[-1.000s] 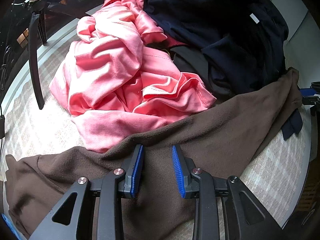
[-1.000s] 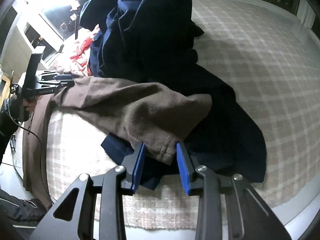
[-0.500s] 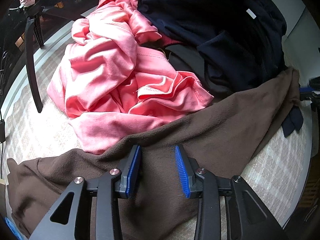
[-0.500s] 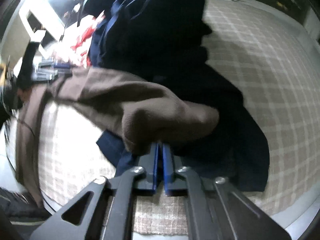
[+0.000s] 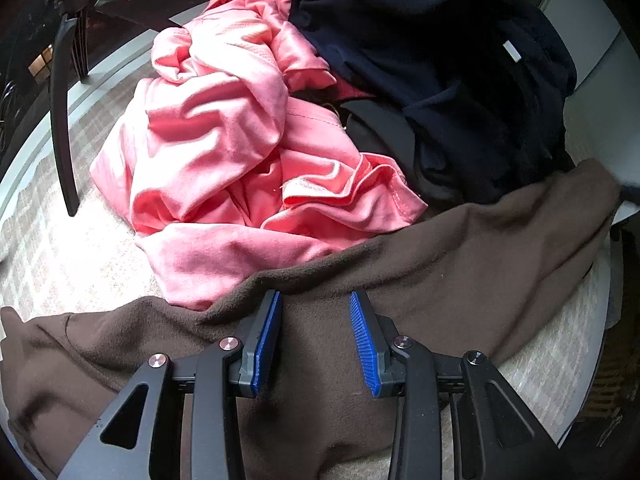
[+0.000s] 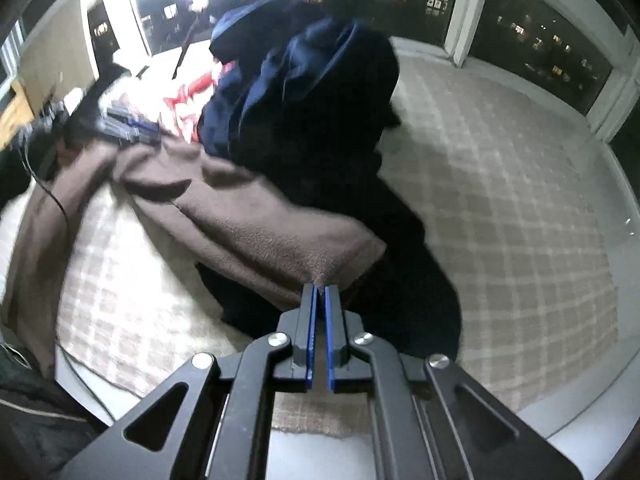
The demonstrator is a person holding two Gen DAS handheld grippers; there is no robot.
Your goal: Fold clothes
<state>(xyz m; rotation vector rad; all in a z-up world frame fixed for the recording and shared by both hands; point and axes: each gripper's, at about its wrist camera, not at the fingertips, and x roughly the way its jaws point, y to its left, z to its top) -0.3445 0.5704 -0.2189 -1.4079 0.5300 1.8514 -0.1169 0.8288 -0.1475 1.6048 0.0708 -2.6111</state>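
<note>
In the left wrist view, the left gripper (image 5: pixel 314 334) points steeply down over a brown fleece (image 5: pixel 460 256) that lies spread across the checked cloth (image 5: pixel 60 264) covering the table. Its jaws stand apart, and the blue pads (image 5: pixel 266 340) frame a stretch of fleece without pressing on it; whether the tips touch the fabric cannot be told. The fleece runs from the lower left corner up to the right edge, where its far end rises off the table. Just beyond its upper hem lies a crumpled pink garment (image 5: pixel 224 140), its lower fold touching the fleece. A heap of navy clothes (image 5: pixel 460 80) sits behind and to the right of the pink one, resting partly on it. A dark chair (image 5: pixel 62 120) stands at the table's left rim. In the right wrist view, the right gripper (image 6: pixel 320 292) is closed on the fleece (image 6: pixel 280 236), pinching a corner of it between its tips, with the corner raised above the checked cloth (image 6: pixel 520 220). From there the fleece stretches away to the left gripper (image 6: pixel 128 128), blurred at the far left. The navy clothes (image 6: pixel 312 120) are piled behind the fleece and trail under its raised corner. The pink garment (image 6: pixel 188 108) peeks out beside the navy heap. Dark windows (image 6: pixel 540 48) line the background.
</note>
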